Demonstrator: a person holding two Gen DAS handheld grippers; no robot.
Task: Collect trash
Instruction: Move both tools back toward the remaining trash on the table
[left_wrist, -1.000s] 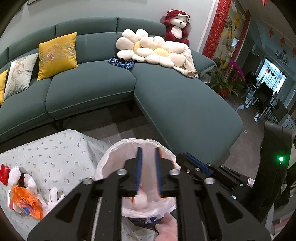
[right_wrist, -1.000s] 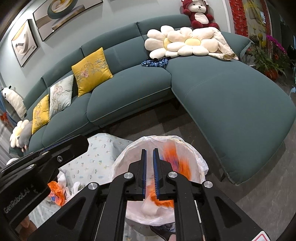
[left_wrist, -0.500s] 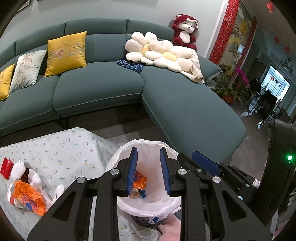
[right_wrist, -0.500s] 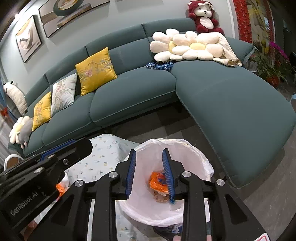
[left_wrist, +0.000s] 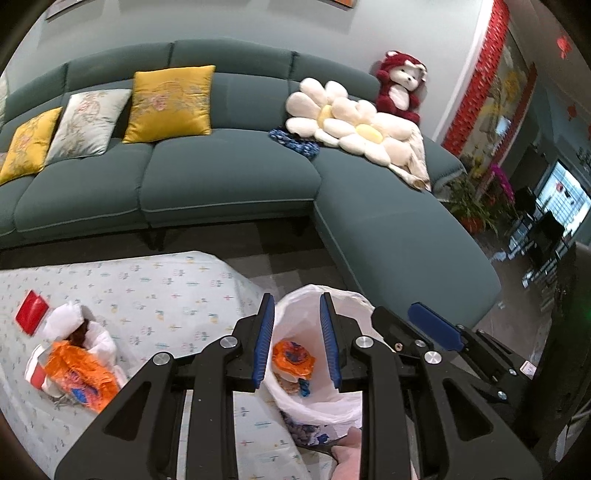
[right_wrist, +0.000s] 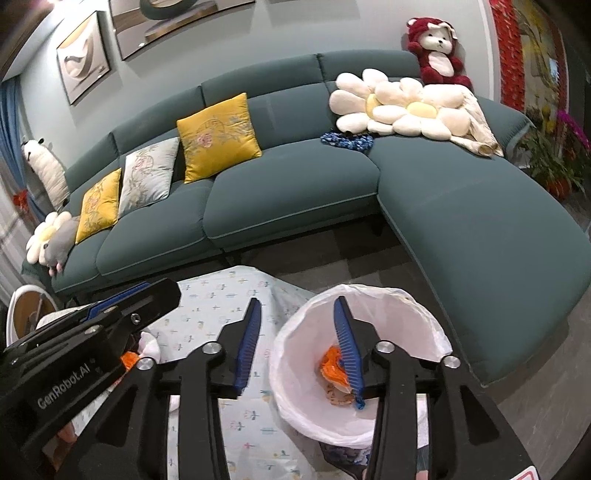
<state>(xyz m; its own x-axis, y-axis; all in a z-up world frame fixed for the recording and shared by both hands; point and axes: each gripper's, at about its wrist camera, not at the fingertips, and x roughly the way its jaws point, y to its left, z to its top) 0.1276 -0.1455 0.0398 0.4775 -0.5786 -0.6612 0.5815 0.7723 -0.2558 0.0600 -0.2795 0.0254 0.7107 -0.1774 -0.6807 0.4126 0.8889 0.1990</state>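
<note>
The bin, lined with a white bag, sits at lower centre of both views, just off the corner of the counter, and in its bottom I can see one orange wrapper lying on a few smaller scraps, one of them blue, so I judge the collecting under way but not finished. What I take to be left is the heap in the lower left of my left view: one crumpled orange wrapper, white tissue or plastic bunched round something dark, a red and white piece I cannot make out against it, and one flat red packet lying just apart toward the frame's left edge. That makes two orange wrappers that I can count, one binned and one waiting, plus one red packet; the tissue I cannot count piece by piece. My left hand-held gripper hangs above the bin with its jaws narrowly parted and nothing between them. My right hand-held gripper has just been opening its jaws; they stand at a moderate gap over the bin's near rim, also empty. Beyond the counter runs one teal sofa carrying two yellow cushions and one pale one in each view, a flower-shaped pillow and a red plush bear at upper right.
</note>
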